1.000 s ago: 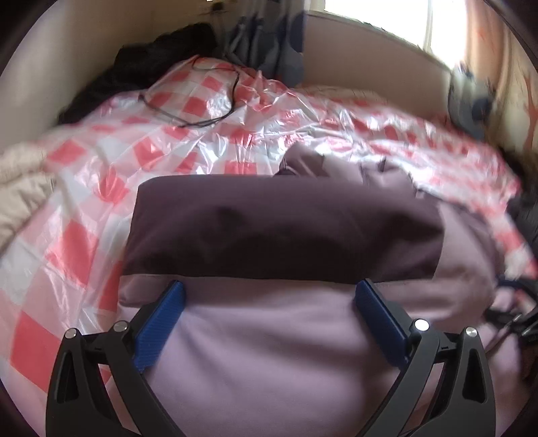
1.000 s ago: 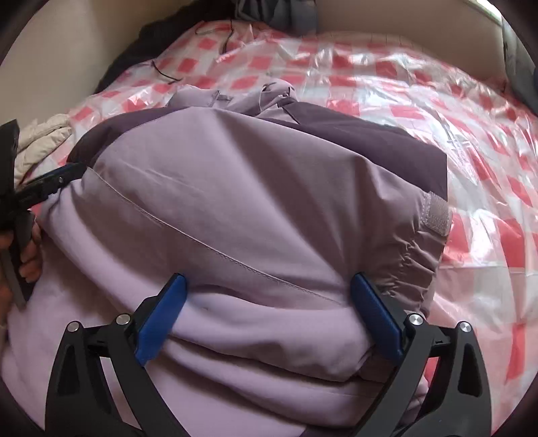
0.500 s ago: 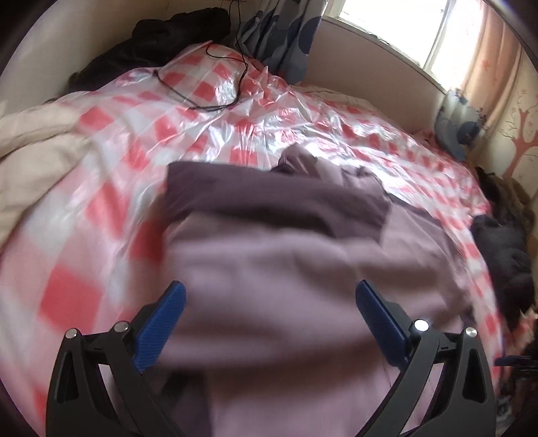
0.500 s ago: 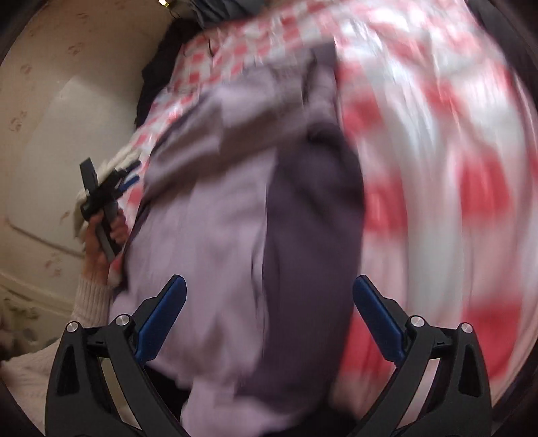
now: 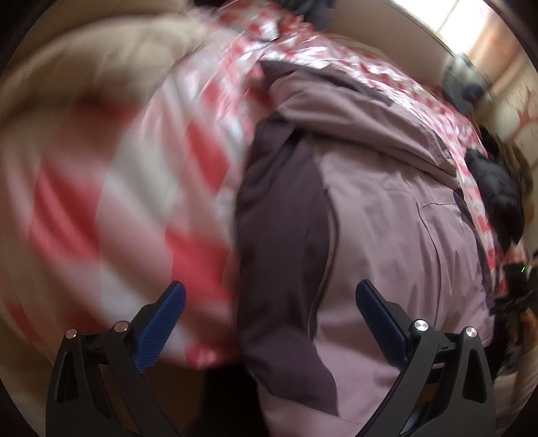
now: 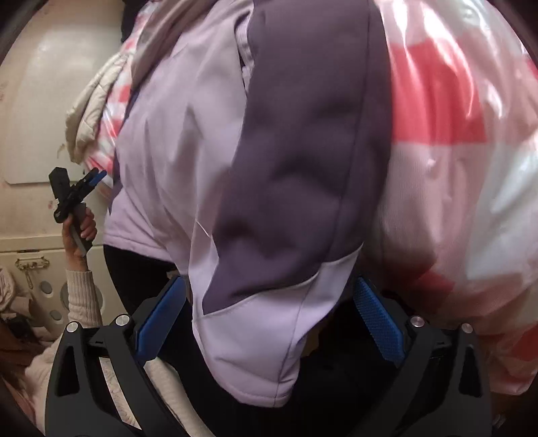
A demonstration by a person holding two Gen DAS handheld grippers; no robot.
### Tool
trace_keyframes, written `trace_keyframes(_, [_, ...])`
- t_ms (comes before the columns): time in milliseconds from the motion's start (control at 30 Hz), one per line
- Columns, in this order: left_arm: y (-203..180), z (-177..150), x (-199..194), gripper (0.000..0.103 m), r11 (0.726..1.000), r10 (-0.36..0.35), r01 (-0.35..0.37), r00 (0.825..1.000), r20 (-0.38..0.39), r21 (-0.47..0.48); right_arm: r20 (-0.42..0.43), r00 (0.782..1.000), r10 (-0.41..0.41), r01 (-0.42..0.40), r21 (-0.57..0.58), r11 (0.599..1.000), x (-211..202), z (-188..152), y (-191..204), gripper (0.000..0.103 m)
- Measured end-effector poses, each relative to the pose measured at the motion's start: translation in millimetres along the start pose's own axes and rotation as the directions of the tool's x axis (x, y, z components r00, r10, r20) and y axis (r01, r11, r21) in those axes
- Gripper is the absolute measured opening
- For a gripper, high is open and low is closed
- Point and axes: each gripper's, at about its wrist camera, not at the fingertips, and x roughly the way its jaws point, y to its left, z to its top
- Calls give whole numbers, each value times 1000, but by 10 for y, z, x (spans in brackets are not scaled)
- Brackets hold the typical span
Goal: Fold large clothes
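Observation:
A folded lilac and dark purple jacket (image 5: 386,215) lies on the bed's red and white checked plastic sheet (image 5: 141,188), with one end hanging over the bed's near edge (image 6: 255,336). My left gripper (image 5: 269,302) is open and empty above the jacket's near left edge. It also shows from the side in the right wrist view (image 6: 75,193), held up in a hand left of the bed. My right gripper (image 6: 269,299) is open and empty, its blue fingers (image 6: 376,322) on either side of the hanging end, not touching it.
A cream quilted garment (image 5: 87,64) lies at the bed's left side and also shows in the right wrist view (image 6: 90,107). Dark clothes (image 5: 497,195) lie at the right. A cream wall panel (image 6: 40,134) stands left of the bed. A window (image 5: 460,20) is behind.
Both grippers have pulled back off the jacket toward the bed's near edge and tilted. The jacket stays folded where it was left. Both views are blurred by motion.

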Motion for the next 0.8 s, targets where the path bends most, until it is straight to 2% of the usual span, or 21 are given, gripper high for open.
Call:
trace_keyframes(100, [61,-223,156,97,993,-87,83,995,-40,-81,-35,997,70,-70,-12,997,45,10,89,96])
trace_keyframes(200, [19,-400,361,97,990,-114,102,987,-115,-101,-78,996,50,-51,-12,999,180,2,149,96])
trace_keyframes(267, [-37,-514,540,97,992,-102,87,979,-174,-88,-130,991,-10,10,-3,1000,335,-21,177,96])
trace_keyframes(367, [-98,-676,785,97,988,-138,114,954,-267,-103,-102,995,-12,7,-43,999,423,-12,358,94])
trace_keyframes(400, [-123,-749,851,97,982,-174,142,938,-301,-126,-65,998,8,-13,-66,998,400,-18,454,88])
trace_keyframes(467, [-190,-803,835,95,975,-211,180,930,-301,-130,10,999,32,-31,-98,995,330,-45,582,65])
trace_keyframes(500, [-234,-807,768,79,971,-231,204,932,-281,-122,70,997,43,-36,-105,994,254,-64,637,42])
trace_keyframes(533, [-264,-786,664,47,964,-258,233,934,-247,-126,117,990,77,-66,-97,993,183,-65,663,31])
trace_keyframes(567, [-280,-746,548,31,957,-281,256,935,-218,-136,159,980,121,-107,-95,990,123,-52,705,29])
trace_keyframes(600, [-288,-712,454,19,950,-303,279,933,-195,-141,205,968,148,-127,-110,986,38,-52,767,26])
trace_keyframes(700, [-446,-520,-28,16,937,-347,340,933,-93,-85,305,926,221,-180,-158,971,-179,-42,972,23])
trace_keyframes(800, [-526,-344,-511,16,910,-411,411,912,17,-60,429,839,335,-248,-247,937,-637,-91,1306,22])
